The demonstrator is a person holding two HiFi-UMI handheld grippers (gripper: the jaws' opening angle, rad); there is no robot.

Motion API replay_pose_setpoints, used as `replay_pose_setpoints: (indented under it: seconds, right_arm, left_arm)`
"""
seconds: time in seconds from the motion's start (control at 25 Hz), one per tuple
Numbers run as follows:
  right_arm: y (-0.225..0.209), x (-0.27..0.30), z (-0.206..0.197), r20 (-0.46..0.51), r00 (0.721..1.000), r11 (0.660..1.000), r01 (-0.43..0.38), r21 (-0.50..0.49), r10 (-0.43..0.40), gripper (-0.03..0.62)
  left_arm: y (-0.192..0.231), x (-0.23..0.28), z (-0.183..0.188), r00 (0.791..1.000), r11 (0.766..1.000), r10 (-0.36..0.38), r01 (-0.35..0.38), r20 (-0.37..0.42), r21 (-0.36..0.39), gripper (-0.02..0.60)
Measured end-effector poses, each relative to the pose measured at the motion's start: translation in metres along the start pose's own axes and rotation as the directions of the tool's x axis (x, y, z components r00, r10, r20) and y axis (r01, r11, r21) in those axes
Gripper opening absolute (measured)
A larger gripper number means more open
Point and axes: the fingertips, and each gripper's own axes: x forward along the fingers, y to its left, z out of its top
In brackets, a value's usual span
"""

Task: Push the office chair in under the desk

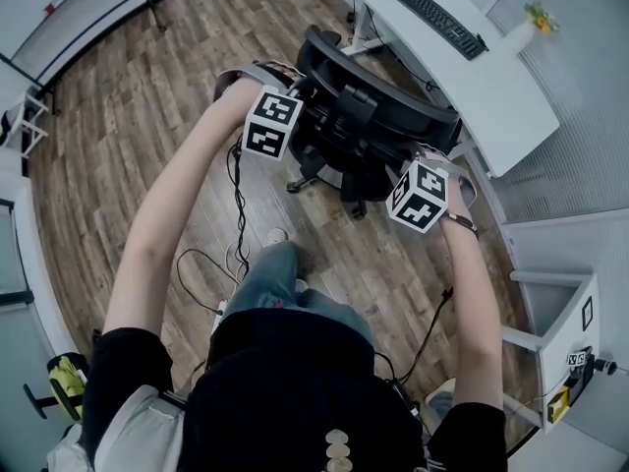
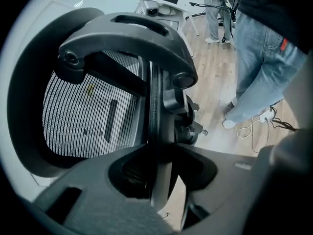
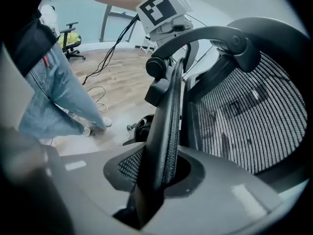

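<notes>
Head view gives us first the wooden floor (image 1: 118, 116), and on it the white desk (image 1: 511, 106), which runs along the upper right. The office chair (image 1: 344, 150) stands on the floor just beside the long near edge of the desk, not under it, with its mesh backrest (image 1: 383, 87) turned toward us. We hold this backrest at its two side edges. The left gripper (image 2: 159, 177) has its jaws partly apart and closed on the left rim of the backrest. The right gripper (image 3: 154, 180) is the same on the right rim, where the mesh edge sits between its jaws. A dark keyboard (image 1: 437, 18) lies near the far edge of the desk. A thin cable (image 1: 236, 249) lies on the floor near our feet.
</notes>
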Motion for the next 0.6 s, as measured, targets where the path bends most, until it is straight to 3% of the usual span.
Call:
replay_pose_setpoints:
  seconds: [0.24,0.6]
  right_arm:
    - [-0.044,0.017,-0.013,-0.022,1.0,1.0,0.009,0.02,-0.009,0.101]
    - [-0.098,0.05,-0.007,-0.07,0.997,0.994,0.02,0.109,-0.013,0.092]
  left_arm:
    - [0.046,0.029,-0.009,1.0,1.0,-0.006,0.005,0.022,0.015,0.146]
    - [0.107,0.069,-0.041,0.997,0.995,-0.015,0.008,0.08,0.096,0.146]
